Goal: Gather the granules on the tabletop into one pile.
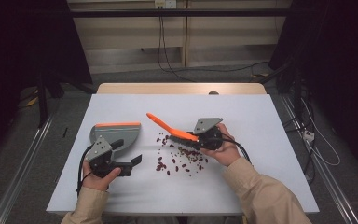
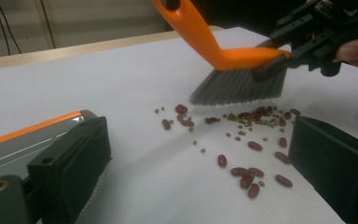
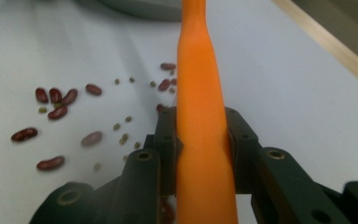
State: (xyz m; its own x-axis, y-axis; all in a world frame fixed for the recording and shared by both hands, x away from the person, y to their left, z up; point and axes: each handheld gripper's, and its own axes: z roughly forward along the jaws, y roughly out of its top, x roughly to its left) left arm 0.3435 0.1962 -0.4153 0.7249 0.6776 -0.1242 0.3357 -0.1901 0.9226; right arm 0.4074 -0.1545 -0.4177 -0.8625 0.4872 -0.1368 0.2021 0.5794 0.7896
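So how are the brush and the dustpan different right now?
The brush is clamped in the right hand-held gripper and held tilted over the scattered beans; the dustpan lies flat on the table, just ahead of the open left hand-held gripper. The brush is long and narrow with dark bristles; the dustpan is broad and grey. Both carry the same orange colour, the brush on its handle and the dustpan along its edge.

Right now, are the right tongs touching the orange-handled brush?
Touching. In the right gripper view both black jaws of the right tongs press against the orange-handled brush from either side, with no gap showing between them and the handle.
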